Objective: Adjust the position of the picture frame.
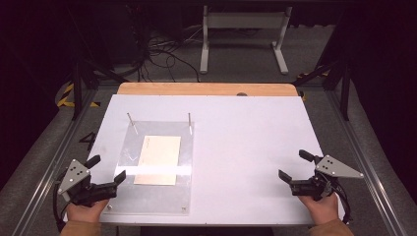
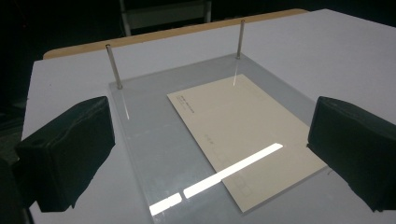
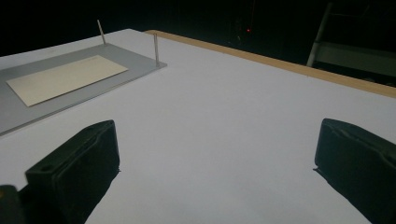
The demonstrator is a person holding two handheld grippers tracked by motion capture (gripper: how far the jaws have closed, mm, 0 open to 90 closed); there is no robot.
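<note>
A clear acrylic plate (image 1: pixel 162 196) lies on the white table at the left, with two thin metal pins (image 1: pixel 130 118) standing at its far corners. A cream card (image 1: pixel 158 160) rests flat on the plate. My left gripper (image 1: pixel 105 169) hovers at the plate's near-left corner, open, nothing between its jaws. In the left gripper view the card (image 2: pixel 238 130) and plate (image 2: pixel 154 154) lie ahead between the two black pads (image 2: pixel 70 149). My right gripper (image 1: pixel 294 166) stands open over bare table at the near right, empty. The right gripper view shows the card (image 3: pixel 65 77) far off to the left.
The white table top (image 1: pixel 246 132) has a wooden strip (image 1: pixel 206 89) along its far edge. Beyond it are a white stand's legs (image 1: pixel 204 54) and cables on the floor. Metal frame rails (image 1: pixel 366 162) run along both table sides.
</note>
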